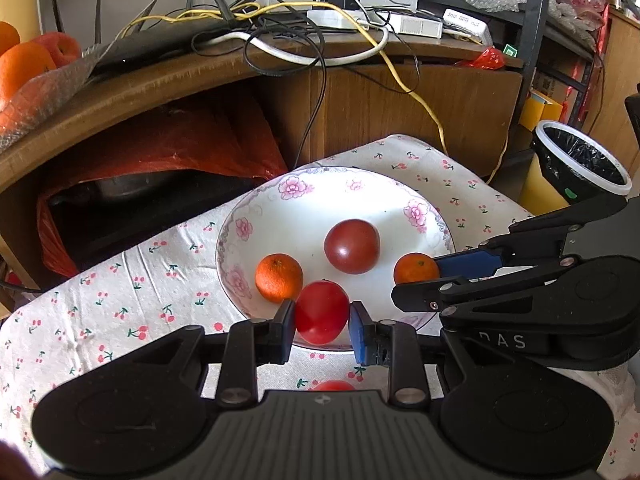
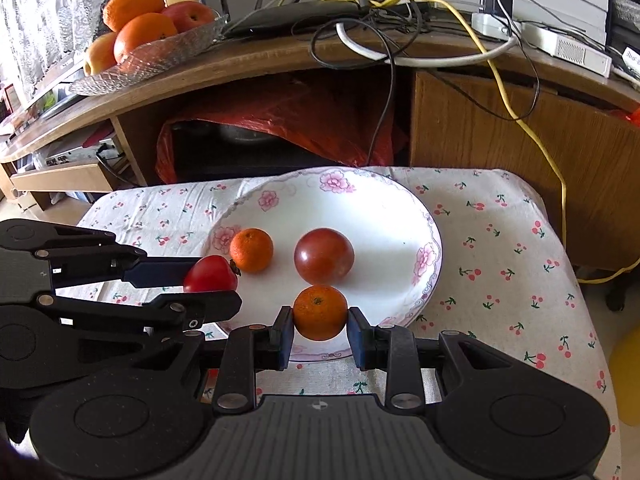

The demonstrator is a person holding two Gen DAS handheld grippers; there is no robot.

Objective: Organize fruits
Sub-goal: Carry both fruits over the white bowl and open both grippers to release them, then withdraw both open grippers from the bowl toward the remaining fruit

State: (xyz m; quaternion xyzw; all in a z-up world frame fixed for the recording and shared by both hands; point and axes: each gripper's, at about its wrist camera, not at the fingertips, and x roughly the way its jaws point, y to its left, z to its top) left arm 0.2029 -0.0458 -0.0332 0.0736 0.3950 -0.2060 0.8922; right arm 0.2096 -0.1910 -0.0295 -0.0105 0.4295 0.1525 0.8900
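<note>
A white floral plate [image 1: 304,204] [image 2: 384,208] sits on the cherry-print cloth. On it lie a dark red tomato [image 1: 352,246] [image 2: 324,256] and a small orange [image 1: 279,277] [image 2: 251,250]. My left gripper [image 1: 322,318] [image 2: 204,284] is shut on a bright red tomato [image 1: 322,312] [image 2: 211,275] over the plate's near-left edge. My right gripper [image 2: 320,318] [image 1: 430,276] is shut on a second small orange [image 2: 320,312] [image 1: 416,268] over the plate's near-right part. Another red fruit [image 1: 332,385] peeks out below the left gripper.
A glass dish of oranges and apples [image 2: 148,36] stands on the wooden desk [image 2: 280,56] behind, among cables and a router. A red bag [image 2: 288,120] fills the shelf below. A lined bin [image 1: 580,160] stands to the right of the table.
</note>
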